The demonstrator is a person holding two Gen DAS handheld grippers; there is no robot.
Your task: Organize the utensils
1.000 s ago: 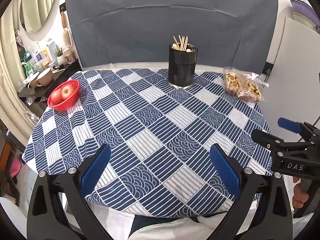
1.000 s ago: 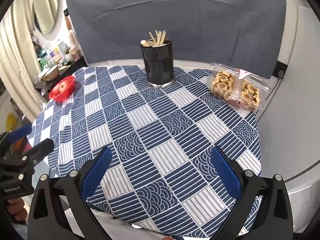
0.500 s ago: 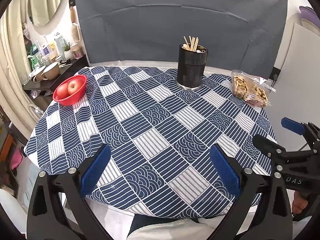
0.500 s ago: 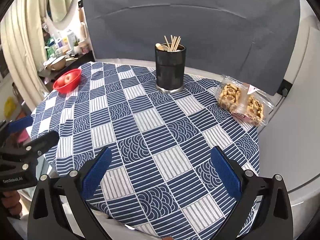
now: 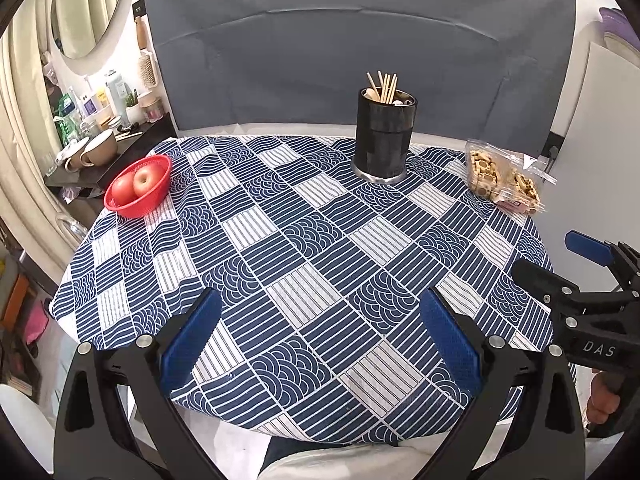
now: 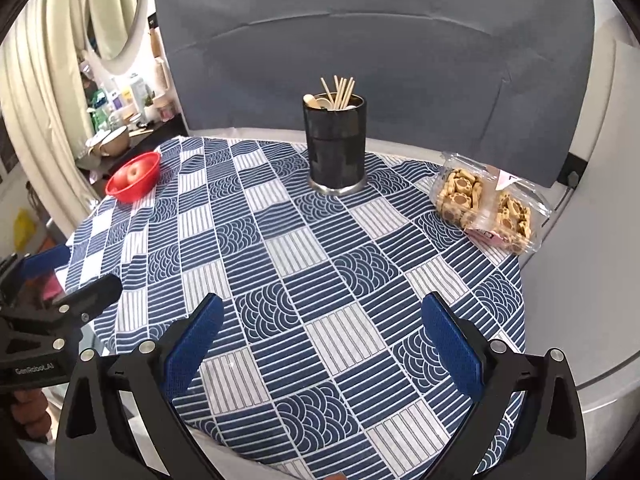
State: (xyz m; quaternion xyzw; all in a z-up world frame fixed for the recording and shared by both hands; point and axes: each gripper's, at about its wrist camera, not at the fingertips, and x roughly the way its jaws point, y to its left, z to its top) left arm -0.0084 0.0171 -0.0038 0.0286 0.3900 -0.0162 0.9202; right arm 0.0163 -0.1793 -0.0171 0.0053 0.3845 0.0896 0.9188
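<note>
A black cylindrical utensil holder (image 5: 385, 137) stands at the far side of the round table (image 5: 304, 264), with wooden chopsticks (image 5: 385, 87) and spoons standing in it. It also shows in the right wrist view (image 6: 335, 146), chopsticks (image 6: 341, 92) sticking out. My left gripper (image 5: 320, 340) is open and empty, hovering over the table's near edge. My right gripper (image 6: 320, 340) is open and empty over the near right part of the table. Each gripper shows at the side of the other's view.
A red bowl with apples (image 5: 138, 186) sits at the table's far left edge. A clear packet of biscuits (image 6: 486, 202) lies at the far right edge. A grey backdrop (image 5: 352, 48) stands behind the table. A cluttered shelf (image 5: 100, 128) is at the left.
Both grippers have pulled back and risen from the table, so the holder looks farther and more of the table shows. Both stay open and empty.
</note>
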